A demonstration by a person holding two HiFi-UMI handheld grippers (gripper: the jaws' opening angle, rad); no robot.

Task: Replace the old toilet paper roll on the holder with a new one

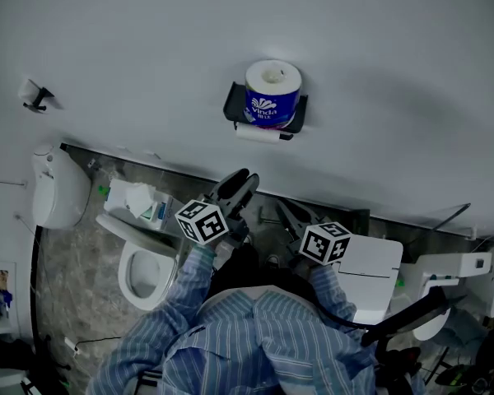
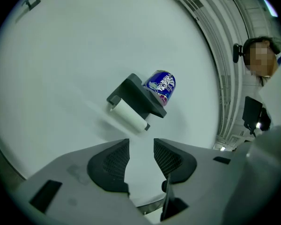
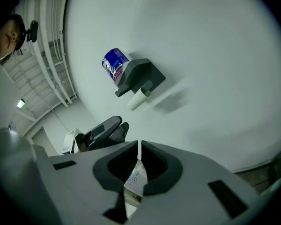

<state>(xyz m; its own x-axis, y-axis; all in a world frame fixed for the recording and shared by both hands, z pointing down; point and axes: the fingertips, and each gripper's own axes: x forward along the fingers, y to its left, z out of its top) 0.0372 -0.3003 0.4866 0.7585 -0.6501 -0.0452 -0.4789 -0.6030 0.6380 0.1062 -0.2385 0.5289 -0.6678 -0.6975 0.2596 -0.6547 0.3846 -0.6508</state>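
Observation:
A black holder point(image 1: 235, 105) is fixed to the white wall. On its shelf stands a new roll in a blue wrapper point(image 1: 272, 97). Under it hangs a thin white old roll point(image 1: 258, 133). My left gripper point(image 1: 240, 181) is below the holder, apart from it, open and holding nothing. In the left gripper view the jaws point(image 2: 141, 146) stand apart, with the old roll point(image 2: 129, 115), the holder point(image 2: 138, 100) and the blue roll point(image 2: 161, 86) ahead. My right gripper point(image 1: 290, 215) is lower right and shut point(image 3: 139, 146). It faces the holder point(image 3: 139, 76) and the blue roll point(image 3: 113, 64) from farther back.
A toilet point(image 1: 144, 262) with a tissue pack point(image 1: 136, 200) on its tank is at the lower left. A white wall unit point(image 1: 58, 188) and a hook point(image 1: 34, 95) are farther left. A white box point(image 1: 375, 262) stands at the right. A person point(image 2: 260, 55) is at the edge.

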